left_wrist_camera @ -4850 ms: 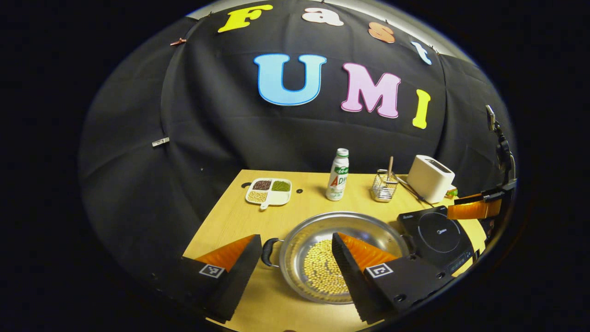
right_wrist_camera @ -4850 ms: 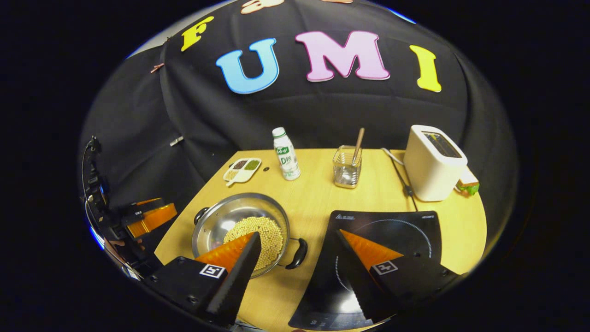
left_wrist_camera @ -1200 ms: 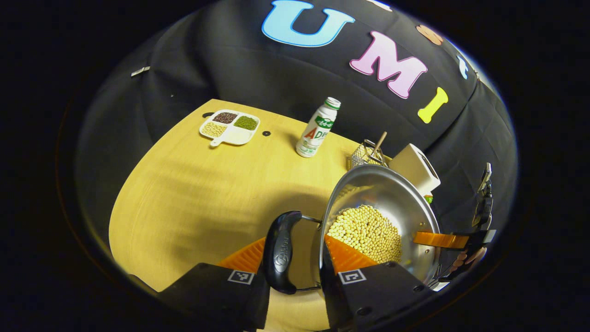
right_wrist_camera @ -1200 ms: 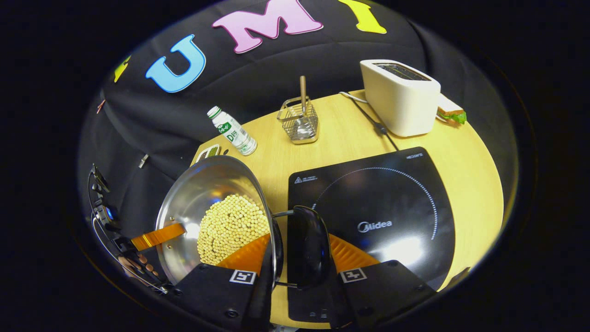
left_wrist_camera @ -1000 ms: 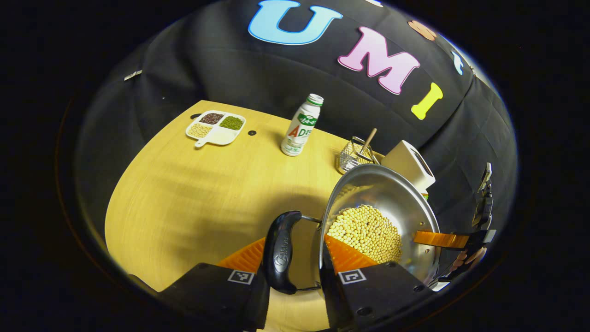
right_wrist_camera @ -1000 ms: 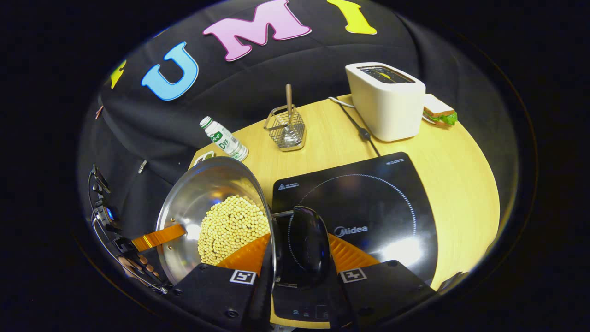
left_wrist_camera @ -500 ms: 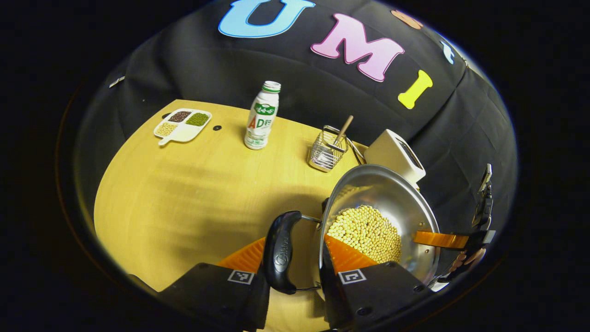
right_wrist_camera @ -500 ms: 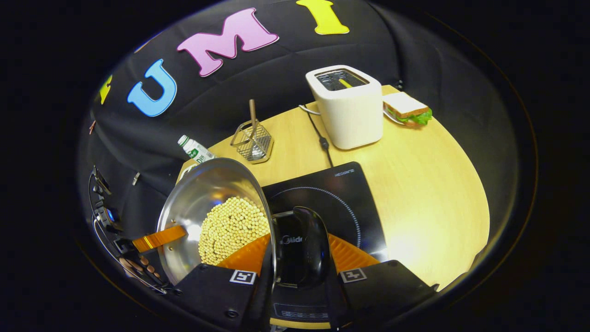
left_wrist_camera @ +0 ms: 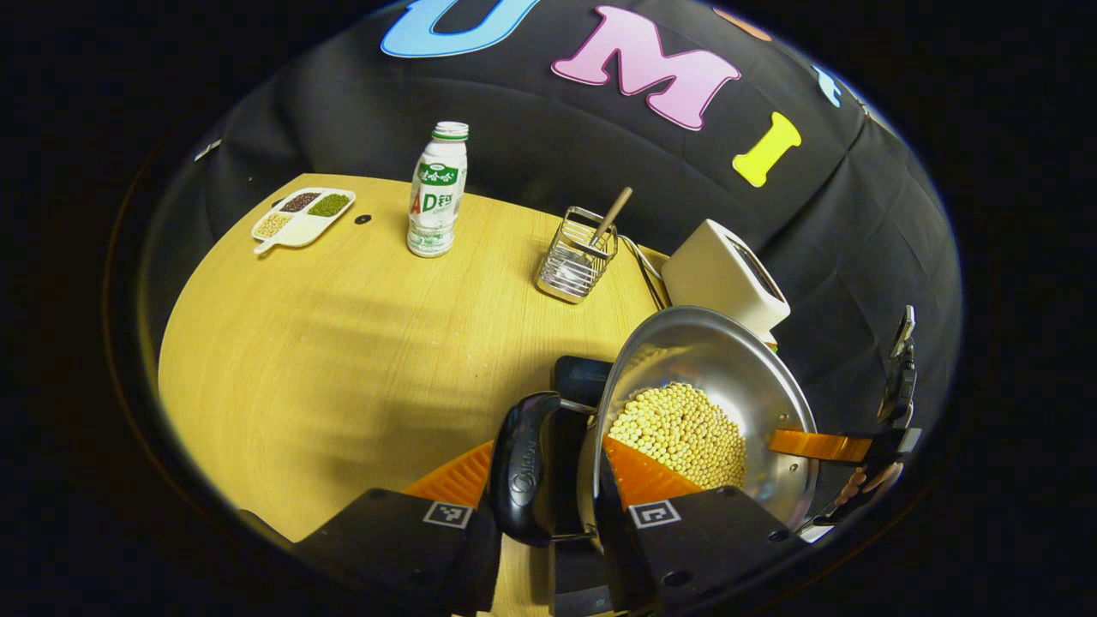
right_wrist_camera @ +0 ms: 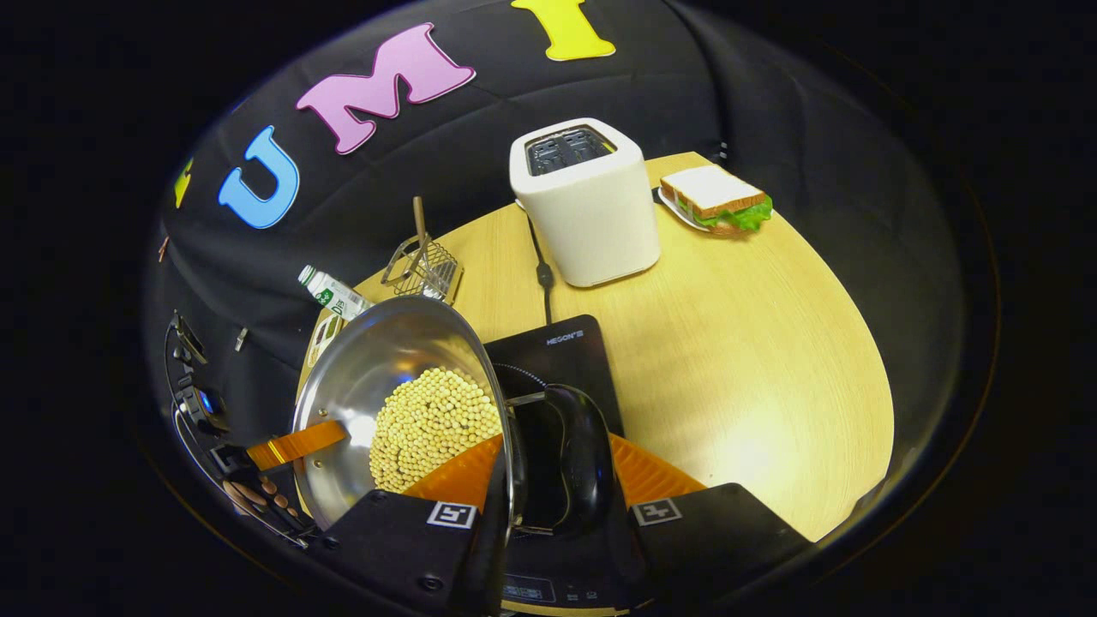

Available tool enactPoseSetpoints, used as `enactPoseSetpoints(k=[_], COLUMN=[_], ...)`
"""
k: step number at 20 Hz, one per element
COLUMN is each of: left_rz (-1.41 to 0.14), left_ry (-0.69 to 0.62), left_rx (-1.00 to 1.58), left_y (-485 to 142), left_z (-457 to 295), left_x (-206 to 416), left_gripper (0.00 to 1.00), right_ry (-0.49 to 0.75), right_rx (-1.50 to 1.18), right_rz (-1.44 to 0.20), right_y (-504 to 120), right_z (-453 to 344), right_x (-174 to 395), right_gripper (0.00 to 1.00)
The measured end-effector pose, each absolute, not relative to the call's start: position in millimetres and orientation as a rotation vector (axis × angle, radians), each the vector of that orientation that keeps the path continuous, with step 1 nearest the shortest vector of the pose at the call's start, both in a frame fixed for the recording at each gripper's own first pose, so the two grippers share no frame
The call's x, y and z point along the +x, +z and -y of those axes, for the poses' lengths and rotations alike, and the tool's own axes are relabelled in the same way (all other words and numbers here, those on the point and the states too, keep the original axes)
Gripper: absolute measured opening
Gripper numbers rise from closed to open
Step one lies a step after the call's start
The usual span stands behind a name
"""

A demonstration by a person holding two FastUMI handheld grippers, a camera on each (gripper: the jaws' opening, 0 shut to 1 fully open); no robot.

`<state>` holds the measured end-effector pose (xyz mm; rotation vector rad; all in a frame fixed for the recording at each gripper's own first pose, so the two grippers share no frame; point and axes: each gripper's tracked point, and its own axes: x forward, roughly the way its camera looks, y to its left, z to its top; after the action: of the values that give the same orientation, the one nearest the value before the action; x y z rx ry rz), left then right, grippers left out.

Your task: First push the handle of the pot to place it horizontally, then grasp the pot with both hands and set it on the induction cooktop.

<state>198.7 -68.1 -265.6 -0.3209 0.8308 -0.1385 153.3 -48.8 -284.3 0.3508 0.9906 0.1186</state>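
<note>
Nearest in the left gripper view, the left claw (left_wrist_camera: 542,480) is pinched on the pot's near handle (left_wrist_camera: 521,467), a finger on each side of the black loop. In the right gripper view the right claw (right_wrist_camera: 557,480) pinches the opposite handle (right_wrist_camera: 576,458) the same way. Between them the pot (left_wrist_camera: 728,360) hangs in the air, its bottom covered with loose beans (left_wrist_camera: 681,433), and it appears to sit above the cooktop (right_wrist_camera: 561,351), whose dark slab shows under both handles.

The first risk I see is tilt. Each claw holds only a narrow rounded loop, so if one hand drops faster than the other, the pot could pivot on the handles and send the beans sliding to one side or over the rim.

The second is a slip: the smooth handles could twist out of the pinch under the load.

Third is placement. The cooktop's marked ring is mostly hidden beneath the pot, so it could land off-centre or overhang an edge.

Farther off on the table (right_wrist_camera: 771,360), the toaster (right_wrist_camera: 587,201) and its cord (right_wrist_camera: 542,274) lie just behind the cooktop; drifting backward could snag the cord. The wire basket (left_wrist_camera: 576,257), bottle (left_wrist_camera: 437,193) and sandwich (right_wrist_camera: 716,201) stand well apart.
</note>
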Motion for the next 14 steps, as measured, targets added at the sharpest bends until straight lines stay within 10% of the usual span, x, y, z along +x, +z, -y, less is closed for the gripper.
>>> enactPoseSetpoints(k=[14], left_rz=[-0.825], left_ry=[-0.114], left_rx=[-0.311], left_y=[-291], left_z=[84], left_x=[204], left_gripper=[0.52], right_ry=[0.137], right_rx=[0.356], right_rz=[-0.979], right_y=[-311], right_z=[67], right_x=[166], right_gripper=[0.48])
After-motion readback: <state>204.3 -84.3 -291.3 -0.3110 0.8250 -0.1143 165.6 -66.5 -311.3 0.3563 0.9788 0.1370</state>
